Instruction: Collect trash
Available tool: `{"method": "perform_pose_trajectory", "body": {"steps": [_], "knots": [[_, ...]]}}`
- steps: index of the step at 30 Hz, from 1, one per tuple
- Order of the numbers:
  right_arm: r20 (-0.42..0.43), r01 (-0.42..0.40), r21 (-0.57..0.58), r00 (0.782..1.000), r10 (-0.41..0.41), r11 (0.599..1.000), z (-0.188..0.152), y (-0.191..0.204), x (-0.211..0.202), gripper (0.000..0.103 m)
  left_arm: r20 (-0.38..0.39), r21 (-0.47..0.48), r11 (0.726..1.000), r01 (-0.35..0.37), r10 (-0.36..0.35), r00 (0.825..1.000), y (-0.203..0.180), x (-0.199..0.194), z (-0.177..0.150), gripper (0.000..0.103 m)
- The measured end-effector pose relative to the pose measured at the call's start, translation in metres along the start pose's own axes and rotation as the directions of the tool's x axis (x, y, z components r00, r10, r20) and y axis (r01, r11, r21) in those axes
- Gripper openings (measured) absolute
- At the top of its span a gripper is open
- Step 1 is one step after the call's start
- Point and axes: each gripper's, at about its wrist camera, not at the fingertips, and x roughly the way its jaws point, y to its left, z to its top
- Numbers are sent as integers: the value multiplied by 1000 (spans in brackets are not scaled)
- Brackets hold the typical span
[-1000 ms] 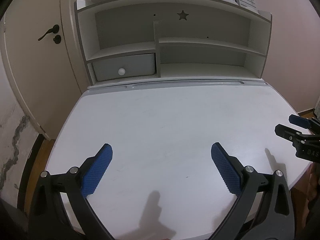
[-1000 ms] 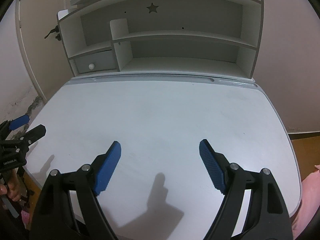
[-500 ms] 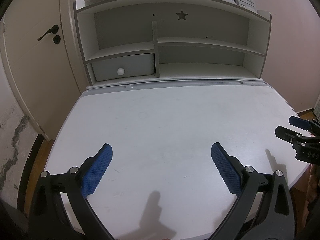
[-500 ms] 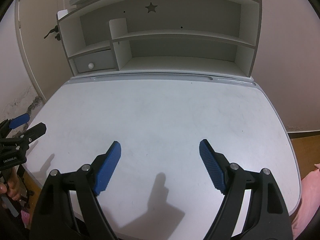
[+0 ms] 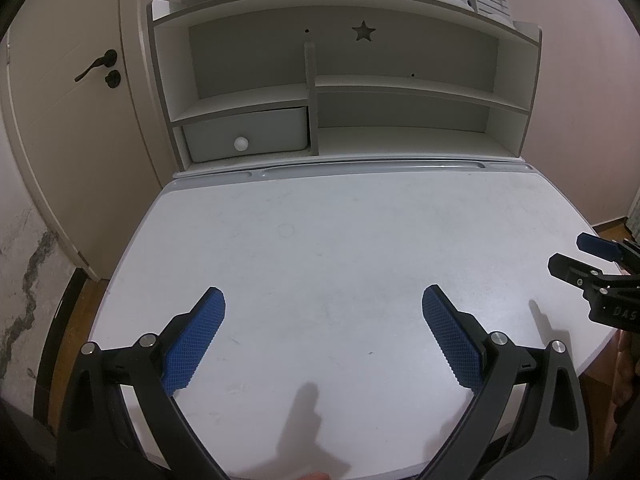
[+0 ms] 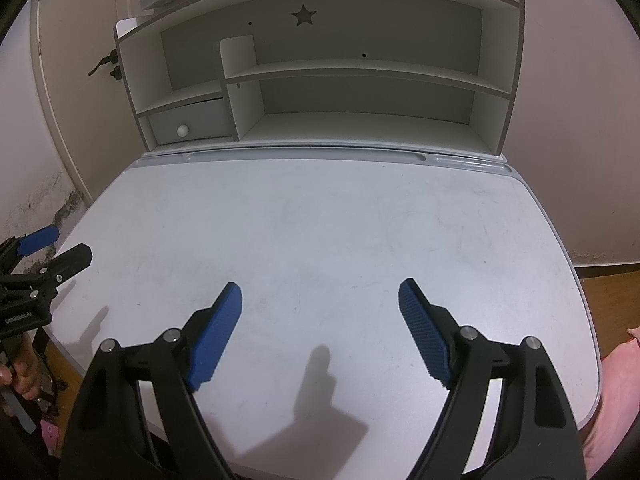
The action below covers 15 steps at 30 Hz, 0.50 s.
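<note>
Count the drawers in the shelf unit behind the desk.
1. The drawer sits in the lower left compartment of the shelf unit, with a round white knob. Other compartments are open.

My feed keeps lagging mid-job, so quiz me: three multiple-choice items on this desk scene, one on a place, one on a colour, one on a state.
1. Where is the drawer in the shelf unit?
A. lower left compartment
B. top right shelf
C. lying on the desk top

2. What colour are the pads of the left hand-held gripper?
A. red
B. blue
C. white

3. How do the jaws of the right hand-held gripper stand?
A. shut on a wrapper
B. shut on nothing
C. open, with nothing between them

Answers:
1 A: the drawer with its round knob sits in the lower left compartment of the shelf unit.
2 B: the left hand-held gripper has blue ribbed pads.
3 C: the right hand-held gripper has its jaws wide apart, only bare desk top showing between them.
</note>
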Motion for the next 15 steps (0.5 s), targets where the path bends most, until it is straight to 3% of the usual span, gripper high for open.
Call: {"method": "perform_pose_trajectory", "body": {"steps": [15], "knots": [[3,0,-1,1000,0,1000,-2,-3,-4,78,5,-1,1000,-4,4,1000,-3,-5,1,96]]}}
